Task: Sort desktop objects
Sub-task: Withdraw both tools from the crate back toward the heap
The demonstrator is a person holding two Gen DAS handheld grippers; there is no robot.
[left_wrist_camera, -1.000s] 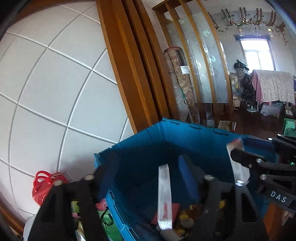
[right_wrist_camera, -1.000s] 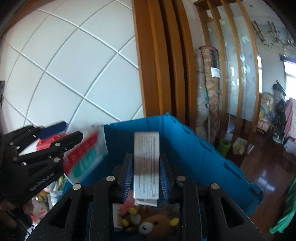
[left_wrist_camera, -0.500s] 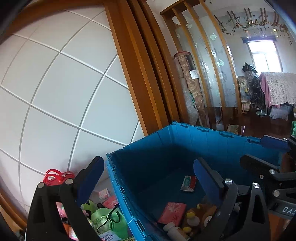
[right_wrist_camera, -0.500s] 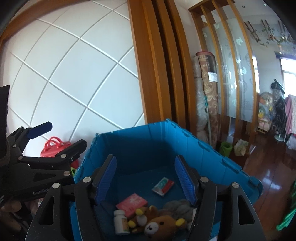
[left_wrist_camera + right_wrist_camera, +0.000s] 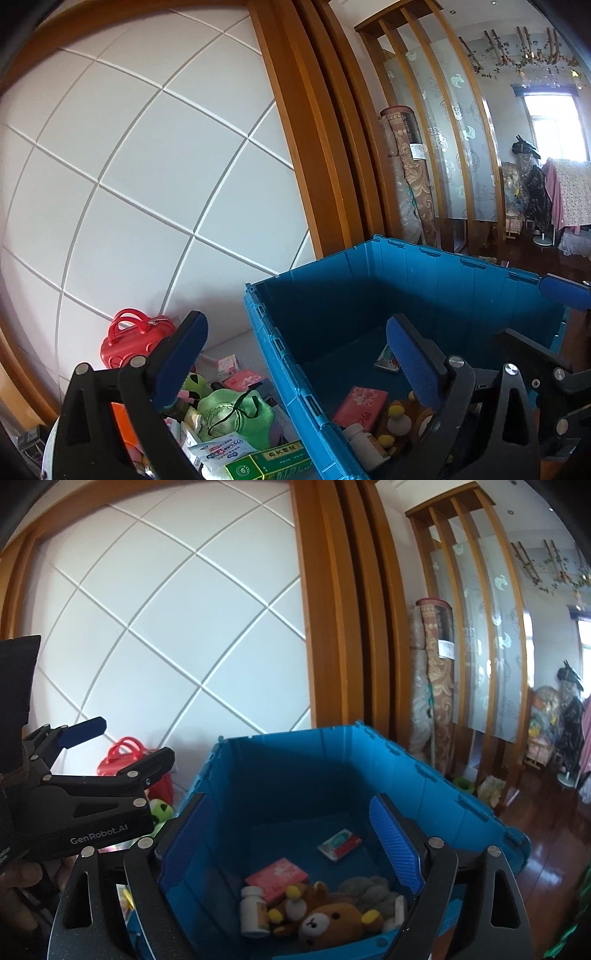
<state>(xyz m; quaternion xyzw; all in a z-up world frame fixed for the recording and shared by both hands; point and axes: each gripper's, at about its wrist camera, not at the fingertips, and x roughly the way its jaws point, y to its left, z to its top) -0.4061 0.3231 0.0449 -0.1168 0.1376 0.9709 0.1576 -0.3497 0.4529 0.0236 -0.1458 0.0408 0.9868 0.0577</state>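
A blue crate (image 5: 295,734) stands against the white panelled wall. My right gripper (image 5: 288,808) hangs over it, its jaws opening with nothing between them. In the crate lie a red-green small box (image 5: 340,844), a pink packet (image 5: 277,878), a white pill bottle (image 5: 254,912) and a brown bear plush (image 5: 332,919). My left gripper (image 5: 295,332) is open and empty, straddling the left wall of the crate (image 5: 443,254). The right wrist view shows the left gripper (image 5: 129,742) to the left of the crate.
Left of the crate is a pile: a red toy suitcase (image 5: 136,339), a green pouch (image 5: 236,410), a green medicine box (image 5: 269,461) and a white sachet (image 5: 221,450). Wooden door frames and rolled carpets (image 5: 413,177) stand behind the crate.
The right gripper let go of the white box it held and opened. The red-green box left the left gripper and lies in the crate. Both views shifted left and pulled back.
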